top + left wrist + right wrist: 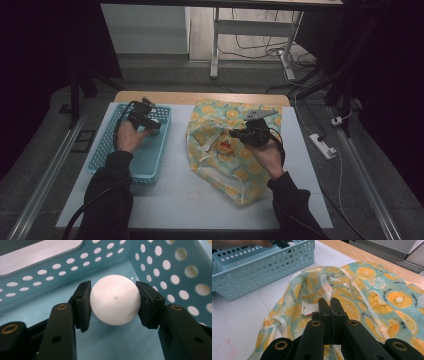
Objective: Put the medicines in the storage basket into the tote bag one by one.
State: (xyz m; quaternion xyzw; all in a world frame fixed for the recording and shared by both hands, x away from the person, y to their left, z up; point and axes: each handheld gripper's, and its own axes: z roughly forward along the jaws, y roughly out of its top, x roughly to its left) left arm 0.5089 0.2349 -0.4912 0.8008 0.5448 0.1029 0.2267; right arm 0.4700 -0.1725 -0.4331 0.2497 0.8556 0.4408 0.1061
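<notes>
Here, the left gripper (113, 301) sits down inside the pale blue perforated basket (160, 262) at the left of the white table (180, 190), jaws part-way closed with both pads pressed against a white ball (115, 300) that rests near a corner of the basket floor. The right gripper (331, 306) is closed tight at the mouth of the orange-slice print bag (387, 297), apparently pinching a pale ribbon handle (325, 286), though the exact contact is hidden behind the jaws. The bag lies crumpled just right of the basket.
</notes>
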